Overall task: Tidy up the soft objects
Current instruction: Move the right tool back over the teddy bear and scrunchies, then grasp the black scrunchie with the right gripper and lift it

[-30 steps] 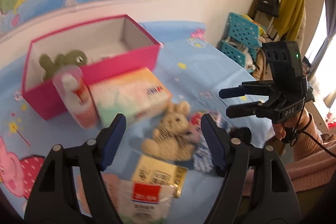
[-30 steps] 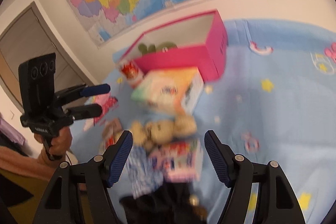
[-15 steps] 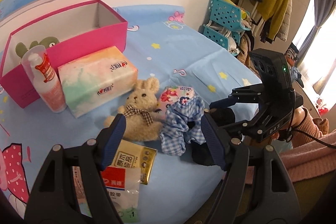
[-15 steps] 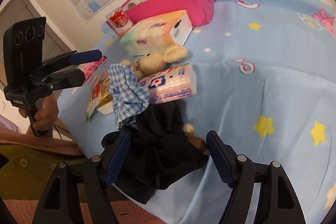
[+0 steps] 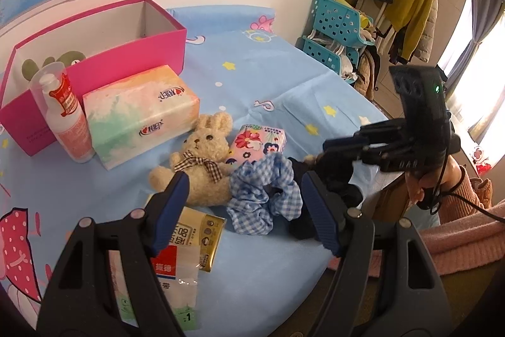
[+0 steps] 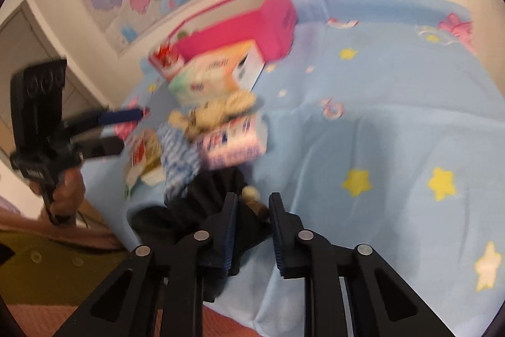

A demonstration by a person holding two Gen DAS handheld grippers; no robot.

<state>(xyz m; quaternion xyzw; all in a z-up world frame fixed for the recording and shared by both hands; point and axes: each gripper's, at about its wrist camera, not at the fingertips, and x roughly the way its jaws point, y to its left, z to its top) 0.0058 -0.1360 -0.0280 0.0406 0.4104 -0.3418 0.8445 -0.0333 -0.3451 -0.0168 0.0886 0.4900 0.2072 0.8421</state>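
A tan plush rabbit point(image 5: 202, 160) lies on the blue sheet beside a blue checked scrunchie point(image 5: 265, 195) and a black soft item point(image 5: 318, 179). My left gripper point(image 5: 246, 207) is open above the rabbit and scrunchie. My right gripper point(image 6: 252, 213) has narrowed its jaws around the black soft item point(image 6: 202, 204) at the bed's near edge; it also shows in the left wrist view point(image 5: 341, 150). A pink box point(image 5: 94, 52) holds a green plush point(image 5: 47, 62).
A tissue box point(image 5: 139, 116), a lotion bottle point(image 5: 63, 112), a floral tissue pack point(image 5: 258, 141) and snack packets point(image 5: 186, 248) lie around the toys. Teal baskets point(image 5: 337, 30) and hanging clothes stand at the right wall.
My right gripper has closed most of the way onto the black soft item. The left gripper has stayed open over the rabbit and scrunchie.
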